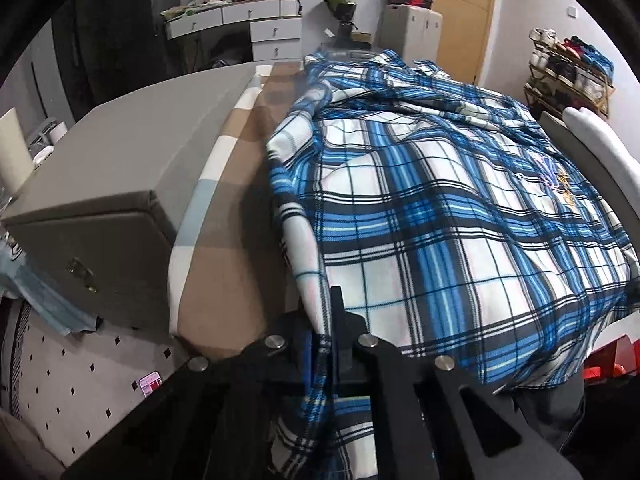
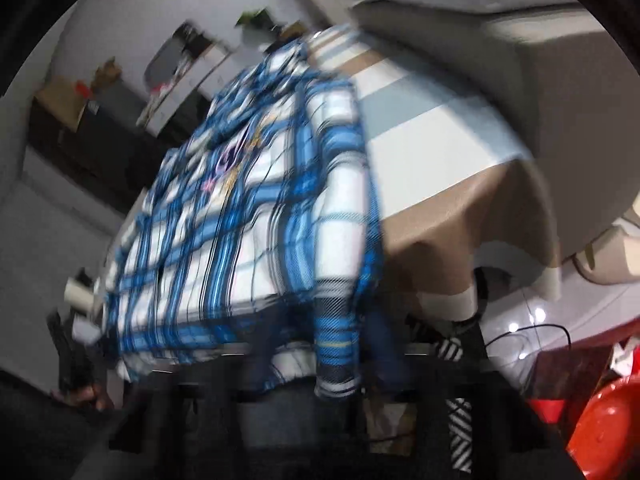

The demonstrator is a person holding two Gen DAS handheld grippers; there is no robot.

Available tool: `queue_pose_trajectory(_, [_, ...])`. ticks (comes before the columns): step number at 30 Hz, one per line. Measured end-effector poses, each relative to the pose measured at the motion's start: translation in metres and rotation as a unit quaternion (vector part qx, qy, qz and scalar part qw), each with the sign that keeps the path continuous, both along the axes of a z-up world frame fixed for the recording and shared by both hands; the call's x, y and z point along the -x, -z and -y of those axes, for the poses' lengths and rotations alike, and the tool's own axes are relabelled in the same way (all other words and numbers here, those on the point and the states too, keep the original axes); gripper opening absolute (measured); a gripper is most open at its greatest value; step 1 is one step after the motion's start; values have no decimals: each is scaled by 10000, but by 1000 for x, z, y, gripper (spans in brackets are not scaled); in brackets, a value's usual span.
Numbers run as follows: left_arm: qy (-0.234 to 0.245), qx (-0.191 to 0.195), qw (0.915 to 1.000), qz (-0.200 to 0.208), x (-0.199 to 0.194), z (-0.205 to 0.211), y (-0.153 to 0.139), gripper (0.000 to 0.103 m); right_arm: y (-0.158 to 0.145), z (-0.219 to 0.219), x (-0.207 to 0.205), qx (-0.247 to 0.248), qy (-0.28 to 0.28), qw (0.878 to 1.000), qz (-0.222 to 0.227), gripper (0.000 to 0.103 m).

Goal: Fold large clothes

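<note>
Left tongs (image 1: 326, 344) pinching plaid shirt (image 1: 420, 208) hem | shirt spreads beyond over table (image 1: 240, 184)

Your shirt (image 1: 432, 216) is plaid: white ground crossed by bright blue bands, thin black lines and a few pale yellow threads, with a small purple and gold emblem (image 1: 558, 182) near one edge. Under it you have a cloth (image 1: 240, 152) in big checks of tan, white and light blue. Your left tongs (image 1: 334, 320) are black with silver rivets. The box (image 1: 104, 208) beside the cloth is plain grey. The floor (image 1: 80, 380) is pale with small black diamonds. In your right view, a red object (image 2: 600, 420) sits at the lower corner.
</note>
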State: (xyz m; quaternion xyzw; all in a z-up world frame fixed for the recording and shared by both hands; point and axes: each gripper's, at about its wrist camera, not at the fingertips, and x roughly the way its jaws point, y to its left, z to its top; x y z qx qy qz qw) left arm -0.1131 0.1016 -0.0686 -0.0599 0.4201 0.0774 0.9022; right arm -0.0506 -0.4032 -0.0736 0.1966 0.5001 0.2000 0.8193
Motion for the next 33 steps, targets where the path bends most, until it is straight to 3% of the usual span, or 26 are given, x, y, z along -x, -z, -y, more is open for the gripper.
queue_pose_trajectory(2, [171, 263, 9994, 154, 2, -2, -9, 0, -7, -10, 6, 197, -310, 9991, 194, 3])
queue_pose_trajectory(6, [365, 784, 9946, 566, 4, -11, -37, 0, -49, -17, 18, -373, -864, 9914, 905, 3])
queue_pose_trajectory(9, [493, 1014, 9896, 894, -2, -18, -57, 0, -80, -4, 10, -1251, -751, 9771, 1551, 3])
queue_pose_trajectory(12, [564, 1206, 9830, 1265, -13, -32, -79, 0, -93, 7, -7, -1849, -553, 9639, 1836, 3])
queue_pose_trajectory(16, [526, 1226, 9772, 1653, -29, -48, -95, 0, -96, 12, -31, -2044, -219, 9586, 1972, 3])
queue_pose_trajectory(19, [349, 1165, 9762, 1793, -51, -64, -99, 0, -95, 15, -54, -1868, 90, 9626, 1961, 3])
queue_pose_trajectory(23, [105, 1616, 9728, 1656, -78, -81, -90, 0, -92, 19, -79, -1692, 321, 9687, 1789, 3])
queue_pose_trajectory(28, [309, 1366, 9790, 1481, -76, -61, -81, 0, -86, 7, -88, -1105, 188, 9815, 1553, 6])
queue_pose_trajectory(33, [195, 1433, 9803, 1344, -72, -70, -71, 0, -74, 14, -87, -972, 393, 9850, 1370, 6])
